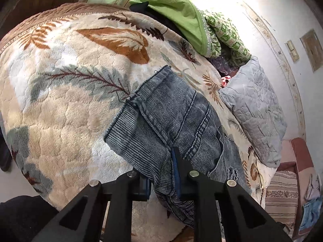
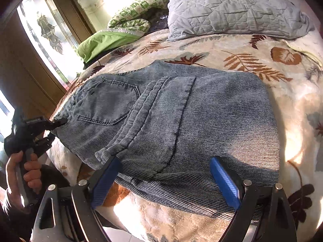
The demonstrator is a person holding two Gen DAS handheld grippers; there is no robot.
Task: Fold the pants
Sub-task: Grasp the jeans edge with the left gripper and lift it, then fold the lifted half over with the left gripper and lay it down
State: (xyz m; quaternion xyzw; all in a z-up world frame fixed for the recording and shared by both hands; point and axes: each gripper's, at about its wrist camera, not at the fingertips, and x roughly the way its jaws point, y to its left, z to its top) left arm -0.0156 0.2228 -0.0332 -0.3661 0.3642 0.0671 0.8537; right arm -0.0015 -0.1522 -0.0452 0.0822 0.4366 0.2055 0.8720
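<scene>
Denim pants [image 2: 177, 121] pinched by left tool [image 1: 161, 173].

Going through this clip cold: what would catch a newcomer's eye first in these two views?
The blue-grey jeans dominate, lying partly folded across the middle of a cream blanket printed with rust and teal leaves. The left gripper is pinched on the denim at its waist end, while the right gripper stands wide open over the near edge. A bright green cloth and a grey quilted pillow sit at the bed's far side.

Ribbed denim pants [image 2: 181, 109] on plush fleece blanket [image 2: 222, 46].
</scene>
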